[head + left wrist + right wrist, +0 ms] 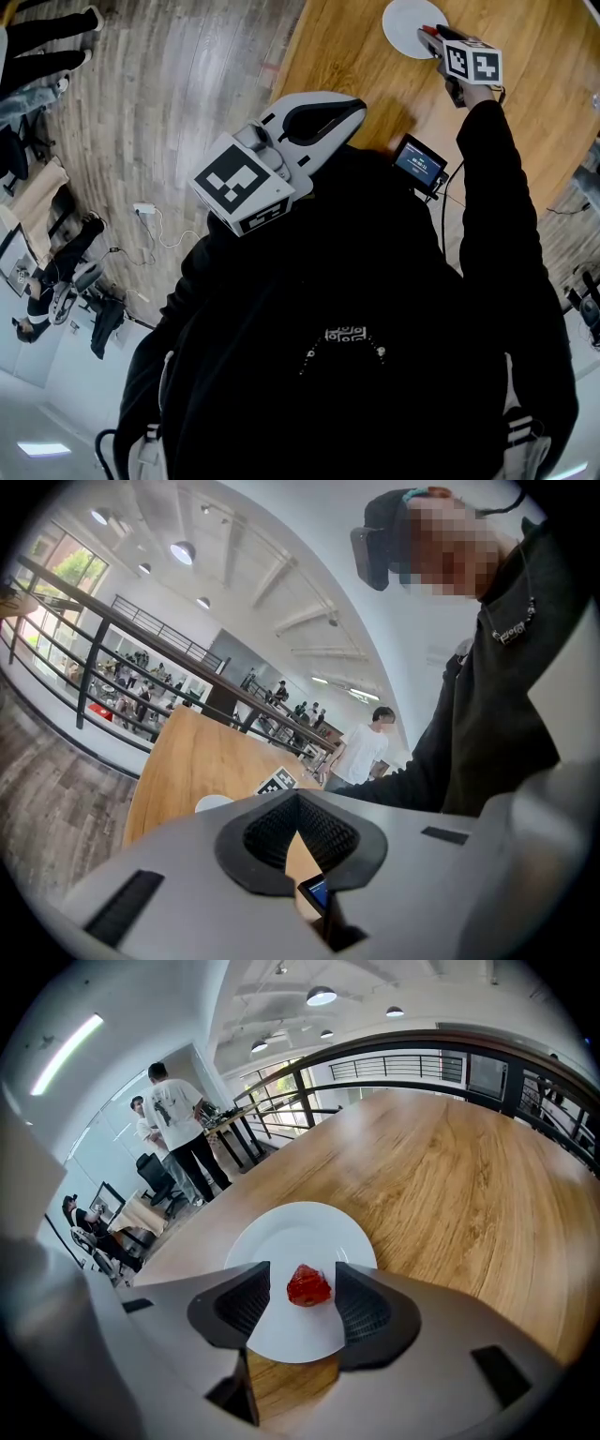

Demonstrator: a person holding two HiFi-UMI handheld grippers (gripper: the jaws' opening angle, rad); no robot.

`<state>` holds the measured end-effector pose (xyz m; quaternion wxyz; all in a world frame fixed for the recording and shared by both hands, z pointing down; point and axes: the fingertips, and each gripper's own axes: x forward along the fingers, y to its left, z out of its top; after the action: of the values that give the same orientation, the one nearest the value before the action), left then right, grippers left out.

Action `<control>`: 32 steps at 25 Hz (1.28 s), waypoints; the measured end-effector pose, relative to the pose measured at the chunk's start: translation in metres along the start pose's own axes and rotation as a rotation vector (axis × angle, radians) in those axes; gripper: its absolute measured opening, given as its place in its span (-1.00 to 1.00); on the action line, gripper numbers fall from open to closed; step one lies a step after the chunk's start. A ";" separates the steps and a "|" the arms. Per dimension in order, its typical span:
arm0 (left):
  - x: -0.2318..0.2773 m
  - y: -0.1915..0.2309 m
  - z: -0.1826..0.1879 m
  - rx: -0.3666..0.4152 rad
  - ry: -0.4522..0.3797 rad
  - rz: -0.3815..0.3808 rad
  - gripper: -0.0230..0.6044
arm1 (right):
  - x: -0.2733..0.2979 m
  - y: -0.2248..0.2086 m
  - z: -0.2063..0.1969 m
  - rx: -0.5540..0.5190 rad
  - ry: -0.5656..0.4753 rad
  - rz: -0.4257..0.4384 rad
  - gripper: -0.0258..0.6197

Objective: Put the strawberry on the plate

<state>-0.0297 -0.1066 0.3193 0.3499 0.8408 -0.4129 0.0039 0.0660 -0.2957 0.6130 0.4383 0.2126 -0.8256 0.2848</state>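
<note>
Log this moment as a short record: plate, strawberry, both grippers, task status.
plate: white, round, on the wooden table
right gripper: jaws apart, over the plate, gripping nothing
strawberry: red, lying on the plate between the right gripper's jaws, touching neither
left gripper: jaws together, empty, away from the plate
task status: strawberry is on the plate

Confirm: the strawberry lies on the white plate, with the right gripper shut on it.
Not shut: the strawberry lies on the white plate, but the right gripper is open around it, as the right gripper view shows.
</note>
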 end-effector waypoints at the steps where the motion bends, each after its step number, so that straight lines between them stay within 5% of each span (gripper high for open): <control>1: 0.000 0.000 0.000 0.003 0.002 -0.002 -0.93 | 0.000 -0.001 0.001 0.003 -0.009 -0.003 -0.28; 14: 0.004 -0.031 0.000 0.092 0.023 -0.070 -0.93 | -0.056 -0.018 0.002 0.057 -0.122 -0.098 -0.26; 32: 0.024 -0.047 0.036 0.310 0.040 -0.325 -0.94 | -0.162 -0.004 -0.002 0.163 -0.307 -0.220 -0.29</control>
<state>0.0087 -0.1248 0.2718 0.2207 0.9398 -0.2593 0.0278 0.1543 -0.2809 0.4784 0.3172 0.3770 -0.8287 0.2655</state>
